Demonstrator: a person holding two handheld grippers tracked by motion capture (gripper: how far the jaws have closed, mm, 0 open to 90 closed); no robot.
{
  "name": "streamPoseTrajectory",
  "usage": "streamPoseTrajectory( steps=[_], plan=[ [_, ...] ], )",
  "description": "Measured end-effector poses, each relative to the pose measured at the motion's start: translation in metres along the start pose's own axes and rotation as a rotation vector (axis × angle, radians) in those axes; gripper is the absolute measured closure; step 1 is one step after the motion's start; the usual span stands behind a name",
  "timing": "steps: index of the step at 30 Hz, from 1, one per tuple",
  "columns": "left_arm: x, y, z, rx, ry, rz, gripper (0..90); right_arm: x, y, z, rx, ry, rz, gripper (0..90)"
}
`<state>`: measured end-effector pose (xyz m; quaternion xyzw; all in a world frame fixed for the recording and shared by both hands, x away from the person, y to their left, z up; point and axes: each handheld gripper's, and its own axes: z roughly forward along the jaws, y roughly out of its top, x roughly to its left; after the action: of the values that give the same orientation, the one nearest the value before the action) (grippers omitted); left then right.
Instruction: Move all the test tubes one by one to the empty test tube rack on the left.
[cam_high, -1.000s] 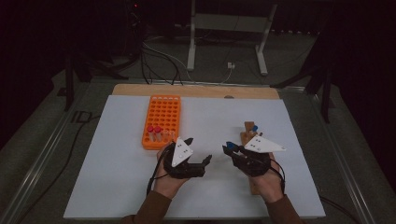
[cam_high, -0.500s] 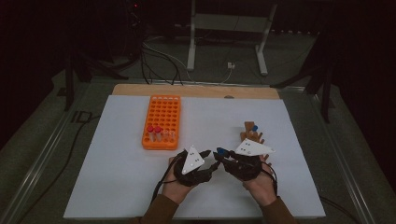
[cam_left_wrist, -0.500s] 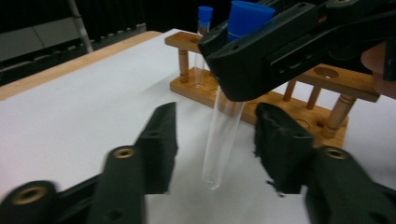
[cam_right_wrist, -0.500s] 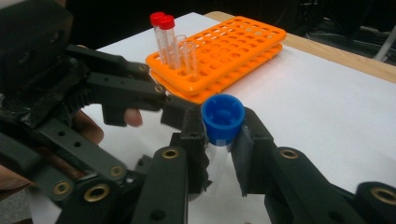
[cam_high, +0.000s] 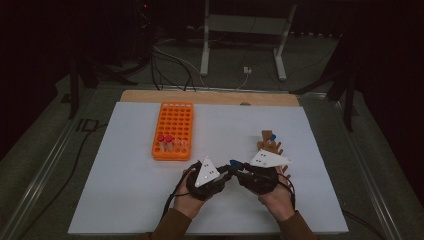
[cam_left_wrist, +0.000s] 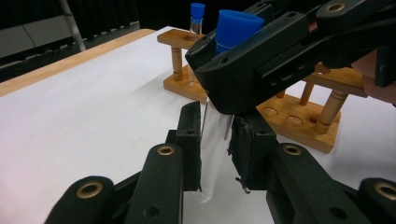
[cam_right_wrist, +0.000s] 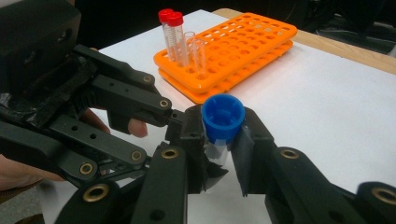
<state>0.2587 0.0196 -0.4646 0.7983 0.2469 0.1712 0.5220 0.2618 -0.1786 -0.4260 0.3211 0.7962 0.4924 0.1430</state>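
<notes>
Standing upright between both grippers, a clear tube (cam_left_wrist: 214, 140) with a ribbed blue cap (cam_right_wrist: 222, 116) is clamped near its top by the right gripper (cam_right_wrist: 219, 140); the left gripper (cam_left_wrist: 215, 154) has just closed on its glass (lower down), near a wooden rack (cam_left_wrist: 289, 112) and an orange grid tray (cam_right_wrist: 233, 51).

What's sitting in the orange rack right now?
The orange rack holds two red-capped tubes and two uncapped clear tubes, all in its near-end holes. The other holes look empty. Whether the tubes hold anything cannot be told.
</notes>
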Motion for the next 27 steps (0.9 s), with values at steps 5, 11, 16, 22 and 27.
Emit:
streamPoseTrajectory(
  steps=[5,11,16,22,27],
  plan=[
    [0.004,-0.001,-0.002,0.004,0.016,-0.012,76.7,-0.005,0.001,-0.004,-0.030,0.014,0.021,52.9],
    [0.012,-0.001,-0.006,-0.008,0.023,-0.047,77.2,-0.011,0.003,-0.011,-0.071,-0.003,0.044,33.7],
    [0.020,0.001,-0.014,-0.027,0.035,-0.067,77.3,-0.013,0.005,-0.015,-0.085,-0.044,0.039,15.2],
    [0.032,0.005,-0.028,-0.048,0.067,-0.082,77.4,-0.021,0.006,-0.022,-0.110,-0.074,0.064,5.9],
    [0.047,0.006,-0.040,-0.065,0.106,-0.121,77.4,-0.029,0.007,-0.029,-0.129,-0.105,0.081,2.5]
  ],
)
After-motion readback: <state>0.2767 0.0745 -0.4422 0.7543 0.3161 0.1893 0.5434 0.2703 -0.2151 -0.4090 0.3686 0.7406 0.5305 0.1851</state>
